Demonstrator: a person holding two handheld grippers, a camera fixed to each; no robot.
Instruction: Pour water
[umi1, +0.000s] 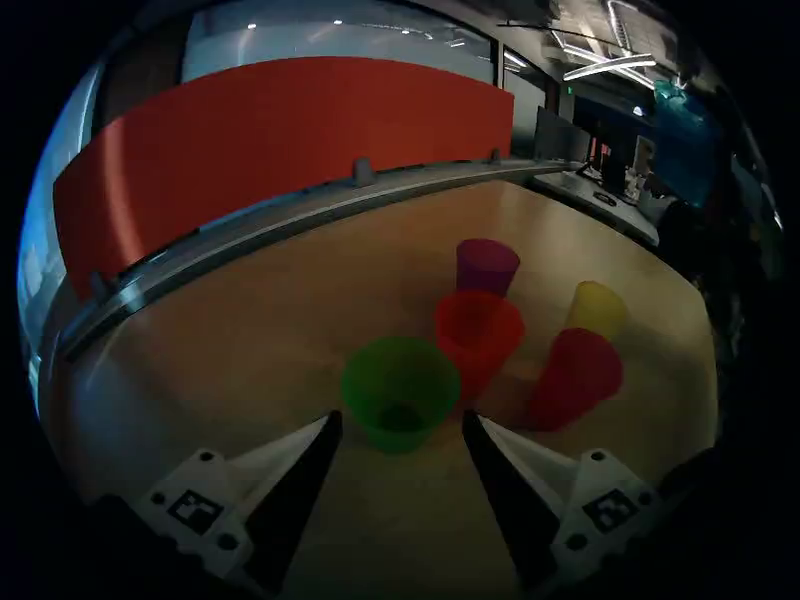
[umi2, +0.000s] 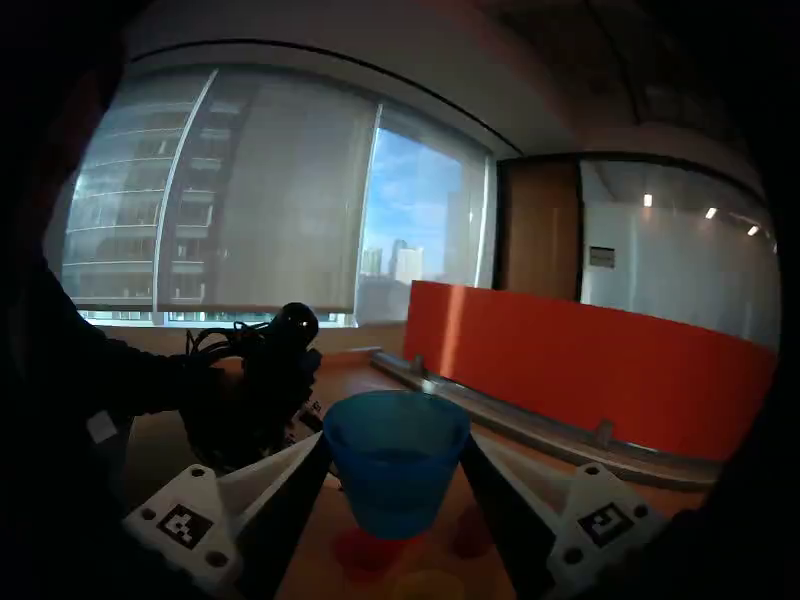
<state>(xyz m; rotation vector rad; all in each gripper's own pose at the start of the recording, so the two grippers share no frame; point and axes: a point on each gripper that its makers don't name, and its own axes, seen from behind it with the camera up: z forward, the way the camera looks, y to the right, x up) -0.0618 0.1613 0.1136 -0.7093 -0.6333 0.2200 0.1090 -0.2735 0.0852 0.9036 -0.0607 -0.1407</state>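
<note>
Right claw (umi2: 395, 440) clamps blue cup (umi2: 395, 470), upright, held high over red cup (umi2: 365, 550) on table (umi1: 250, 330). Left claw (umi1: 401, 417) gapes empty; green cup (umi1: 400, 385) stands dead ahead of its fingertips, well off table's far edge

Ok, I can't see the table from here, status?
Right gripper shut on blue cup, upright. Left gripper open, green cup at its tips. Red cup close behind it.

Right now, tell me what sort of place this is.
Probably an office, high up in a city building: a long wooden desk backed by an orange partition, strip lights overhead, and a big window with blinds facing towers.
</note>
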